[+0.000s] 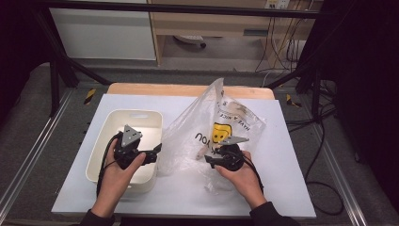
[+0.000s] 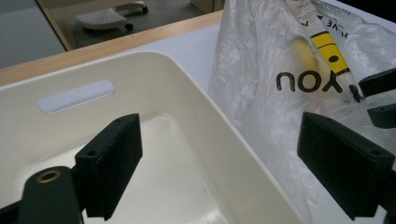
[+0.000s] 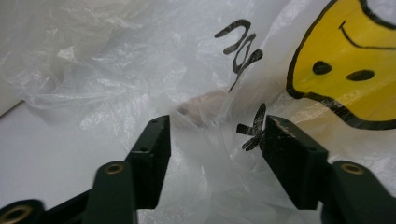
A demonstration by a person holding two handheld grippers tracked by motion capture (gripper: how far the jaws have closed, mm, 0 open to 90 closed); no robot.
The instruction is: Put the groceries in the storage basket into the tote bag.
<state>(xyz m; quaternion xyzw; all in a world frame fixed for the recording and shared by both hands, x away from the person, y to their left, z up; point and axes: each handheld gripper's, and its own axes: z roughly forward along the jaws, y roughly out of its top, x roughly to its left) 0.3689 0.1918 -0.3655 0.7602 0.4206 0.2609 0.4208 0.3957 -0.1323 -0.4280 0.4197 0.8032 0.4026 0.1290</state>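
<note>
Table (image 1: 282,188): a white sheet covers it, with a wooden edge along the far side; everything in play rests on it.
Plastic bag (image 1: 211,127): thin and translucent, crumpled and standing up in a peak just right of the bin, printed with a yellow smiley face (image 3: 355,60) and black lettering (the word "you" reads clearly in the left gripper view). Something pale lies inside, too blurred to name.
Bin (image 1: 141,120): a cream plastic tub with a slot handle in its far wall, at the left of the table, its right wall touching the bag; nothing visible inside.
Left gripper (image 2: 219,172): hovers over the bin's near right corner, jaws wide, nothing between them, pointing toward the bag.
Right gripper (image 3: 215,154): low at the bag's near side, jaws parted with loose film (image 3: 219,186) between them, pads not pressing on it.
Step in hand: likely re-gripping the bag, the right side let go.
Next move: probably each gripper pinches a single layer near the mouth (the film is slippery and folds), then pulls apart gently.
</note>
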